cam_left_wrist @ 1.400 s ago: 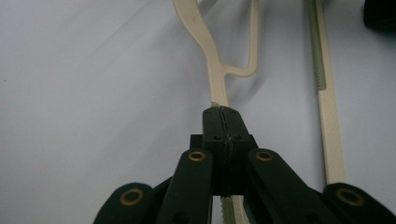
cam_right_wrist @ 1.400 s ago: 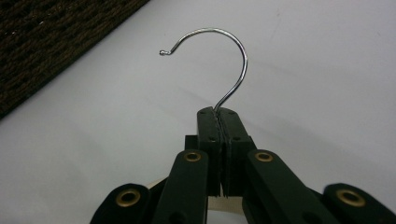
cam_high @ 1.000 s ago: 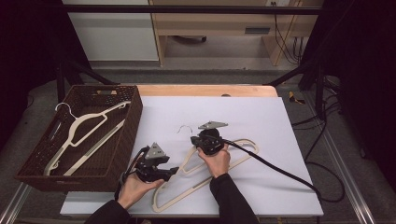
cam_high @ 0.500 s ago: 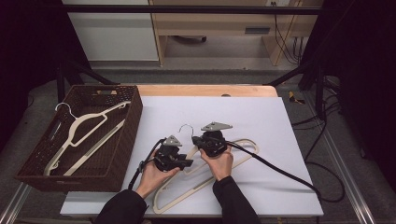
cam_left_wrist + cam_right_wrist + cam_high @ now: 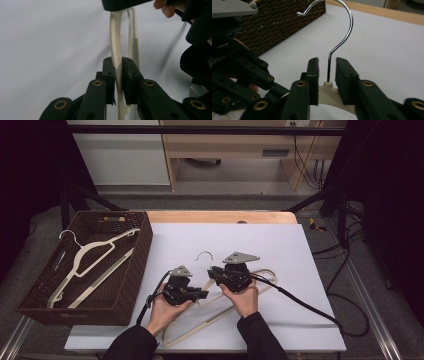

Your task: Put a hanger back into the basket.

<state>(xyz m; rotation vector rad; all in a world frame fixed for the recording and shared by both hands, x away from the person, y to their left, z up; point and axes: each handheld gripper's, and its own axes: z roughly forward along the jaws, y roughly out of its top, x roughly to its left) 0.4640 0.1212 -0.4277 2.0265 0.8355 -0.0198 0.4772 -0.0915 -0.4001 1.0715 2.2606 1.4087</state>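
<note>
Over the last second the left tool (image 5: 199, 294) has slid in toward the cream hanger (image 5: 210, 317) on the white worktop (image 5: 300, 250), its jaws closing until they now clamp the hanger's arm. The right tool (image 5: 214, 271), which had been pinched tight at the neck below the metal hook (image 5: 204, 255), has just been opening, so its jaws stand apart on either side of the hook's stem without pressing it. This looks like a handover, probably for carrying it to the wicker basket (image 5: 127, 285), where another hanger (image 5: 90, 265) lies.
</note>
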